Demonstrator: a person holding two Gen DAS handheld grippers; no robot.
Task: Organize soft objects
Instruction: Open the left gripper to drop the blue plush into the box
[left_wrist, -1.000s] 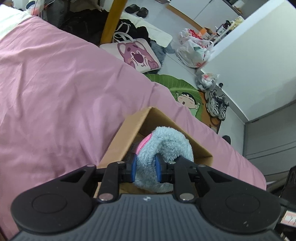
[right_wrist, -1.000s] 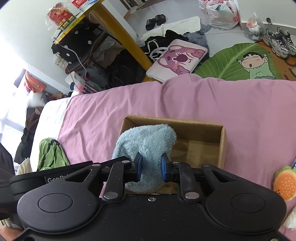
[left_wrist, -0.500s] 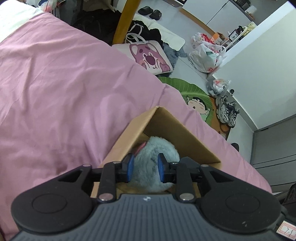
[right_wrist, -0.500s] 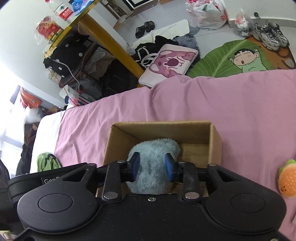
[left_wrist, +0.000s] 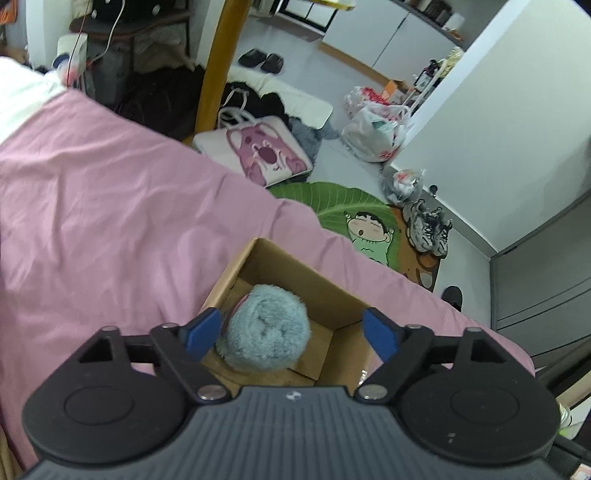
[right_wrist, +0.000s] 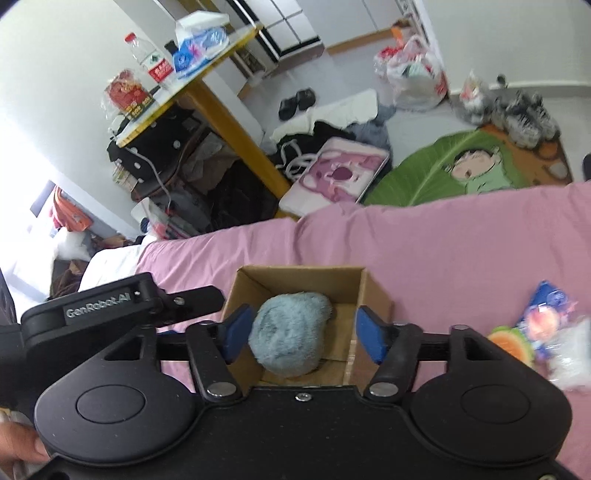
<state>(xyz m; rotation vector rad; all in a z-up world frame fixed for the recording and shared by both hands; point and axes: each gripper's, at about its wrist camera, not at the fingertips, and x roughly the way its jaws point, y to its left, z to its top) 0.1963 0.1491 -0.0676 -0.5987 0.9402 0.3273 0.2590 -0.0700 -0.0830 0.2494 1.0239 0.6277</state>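
Now: blue plush (left_wrist: 264, 330) sits inside cardboard box (left_wrist: 295, 269); L gripper (left_wrist: 291, 334) & R gripper (right_wrist: 301, 332) fingers spread wide, empty.

Fluffy blue plush (left_wrist: 266, 328), apparently balled, in carton (left_wrist: 295, 269)

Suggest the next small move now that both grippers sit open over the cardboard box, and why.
Probably lift both grippers clear and send the right gripper toward the hamburger plush on the pink sheet. The blue fluffy toy already rests inside the cardboard box, both grippers' jaws stand wide apart, and the left gripper holds nothing.
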